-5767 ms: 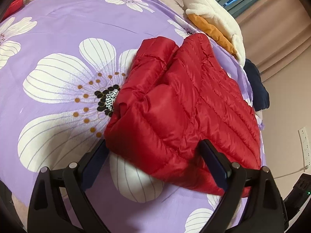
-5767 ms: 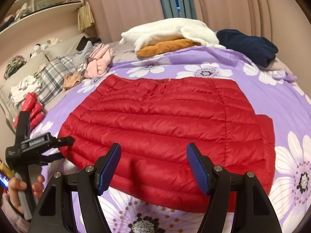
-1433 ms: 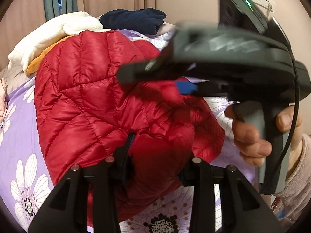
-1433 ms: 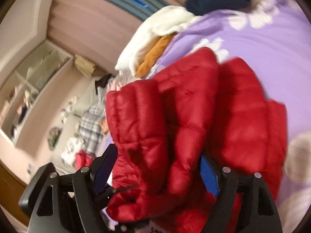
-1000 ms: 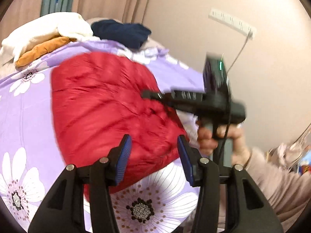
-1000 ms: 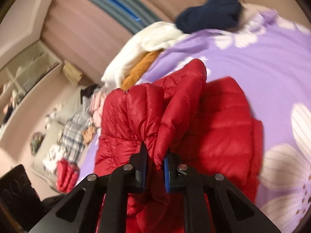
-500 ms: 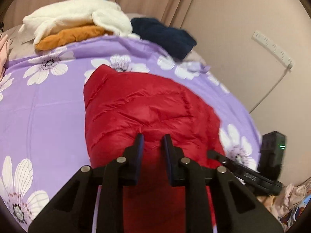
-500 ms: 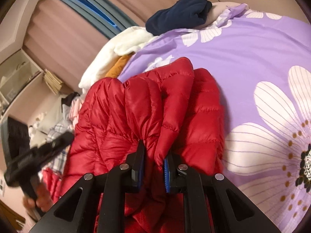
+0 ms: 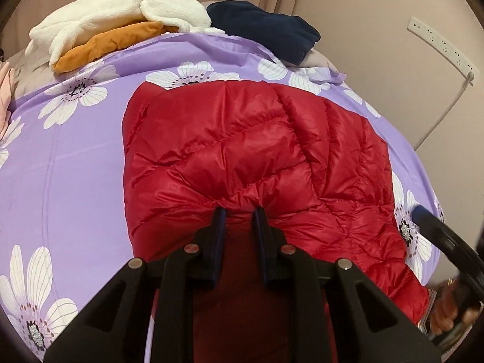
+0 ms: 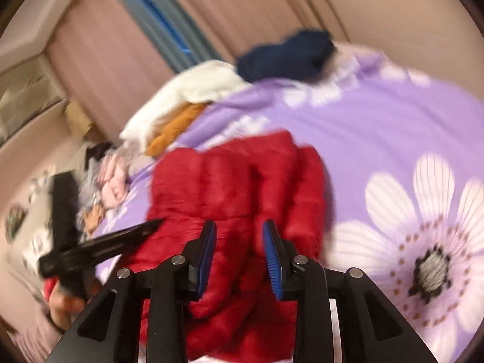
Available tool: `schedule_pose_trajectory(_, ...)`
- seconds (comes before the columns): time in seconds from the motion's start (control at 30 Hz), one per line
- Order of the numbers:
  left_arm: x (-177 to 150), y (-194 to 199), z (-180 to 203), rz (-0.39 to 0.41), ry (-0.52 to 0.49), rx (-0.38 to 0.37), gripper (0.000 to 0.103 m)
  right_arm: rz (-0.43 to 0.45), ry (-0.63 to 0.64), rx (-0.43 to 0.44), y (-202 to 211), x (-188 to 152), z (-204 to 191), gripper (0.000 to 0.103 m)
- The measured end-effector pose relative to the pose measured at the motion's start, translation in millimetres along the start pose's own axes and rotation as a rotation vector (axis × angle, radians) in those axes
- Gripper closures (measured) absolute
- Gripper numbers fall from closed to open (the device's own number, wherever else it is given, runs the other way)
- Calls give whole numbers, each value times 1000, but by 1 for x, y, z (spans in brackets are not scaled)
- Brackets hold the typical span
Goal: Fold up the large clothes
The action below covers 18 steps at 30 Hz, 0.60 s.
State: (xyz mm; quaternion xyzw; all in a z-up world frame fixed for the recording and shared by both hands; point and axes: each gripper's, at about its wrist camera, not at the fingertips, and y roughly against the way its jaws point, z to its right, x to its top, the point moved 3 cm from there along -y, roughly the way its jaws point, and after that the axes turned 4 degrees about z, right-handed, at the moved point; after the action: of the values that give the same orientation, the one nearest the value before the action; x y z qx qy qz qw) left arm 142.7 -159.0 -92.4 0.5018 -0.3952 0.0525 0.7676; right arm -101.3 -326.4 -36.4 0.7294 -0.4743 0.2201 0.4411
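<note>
Left wrist view: the left gripper (image 9: 239,211) sits at lower centre, its two fingers pinched onto a bunched fold at the near edge of the red down jacket (image 9: 251,154). The jacket fills the middle of the frame, lying folded on the purple floral bedsheet (image 9: 60,157). Along the top edge lie a white fleece (image 9: 121,9), an orange garment (image 9: 106,45) under it, and a navy garment (image 9: 266,27) to the right.

Right wrist view, blurred: the right gripper (image 10: 239,233) at lower centre has its fingers spread apart, with jacket fabric (image 10: 239,178) between and beyond them; whether they touch it is unclear. The left gripper (image 10: 103,242) shows at lower left, reaching to the jacket's left edge.
</note>
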Motion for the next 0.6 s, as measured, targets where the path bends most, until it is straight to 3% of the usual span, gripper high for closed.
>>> schedule_pose_trajectory(0.1, 0, 0, 2, 5, -8, 11, 84, -13, 142, 77, 8, -7, -35, 72)
schedule_pose_trajectory(0.23, -1, 1, 2, 9, -15, 16, 85, -106, 278, 39, -4, -35, -52, 72)
schedule_pose_trajectory(0.33, -2, 1, 2, 9, -22, 7, 85, -197, 297, -34, -23, -58, -40, 73)
schedule_pose_trajectory(0.5, -6, 7, 2, 15, -13, 7, 85, -208, 266, -38, -44, -79, -26, 74)
schedule_pose_trajectory(0.6, -10, 30, -1, 36, 30, -32, 84, -219, 266, -43, -42, -75, -28, 74)
